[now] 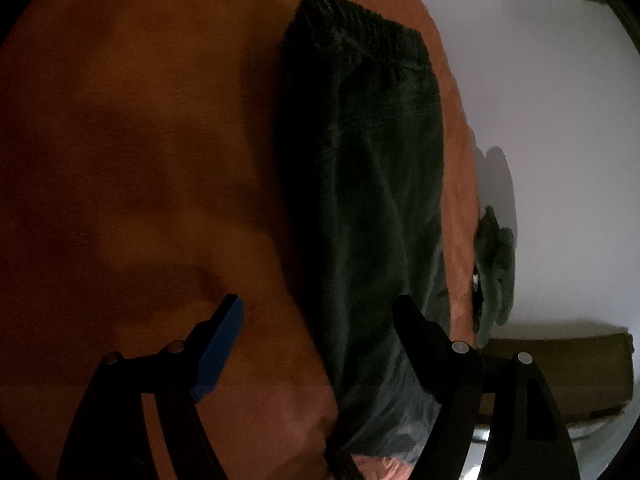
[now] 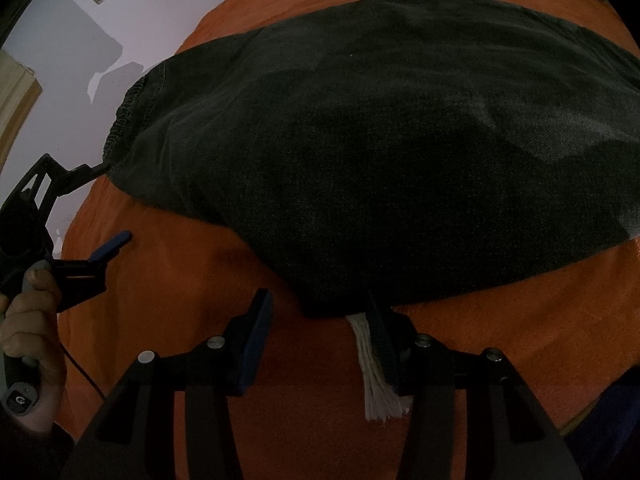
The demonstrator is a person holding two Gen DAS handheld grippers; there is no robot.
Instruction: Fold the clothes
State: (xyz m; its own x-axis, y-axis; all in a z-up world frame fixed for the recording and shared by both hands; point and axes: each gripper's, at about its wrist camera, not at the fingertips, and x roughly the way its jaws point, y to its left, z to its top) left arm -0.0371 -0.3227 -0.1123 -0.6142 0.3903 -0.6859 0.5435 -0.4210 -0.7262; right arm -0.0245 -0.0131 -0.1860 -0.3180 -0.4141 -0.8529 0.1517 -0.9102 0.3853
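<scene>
Lying flat, trousers (image 1: 372, 184); elastic waistband (image 1: 356, 28) toward wall (image 1: 540, 100).

Black-framed left gripper (image 1: 318, 312) and right gripper (image 2: 320, 312), blue pads, silvery screws, perhaps a dark sleeve.

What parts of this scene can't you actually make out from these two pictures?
- Right view: the far end of the dark garment is cut off by the picture's edge.
- Right view: whether the right gripper pinches the hem; one of its fingers covers it, beside a white cord.
- Left view: a dark bundle beyond the orange cover is too dim and small to identify.
</scene>
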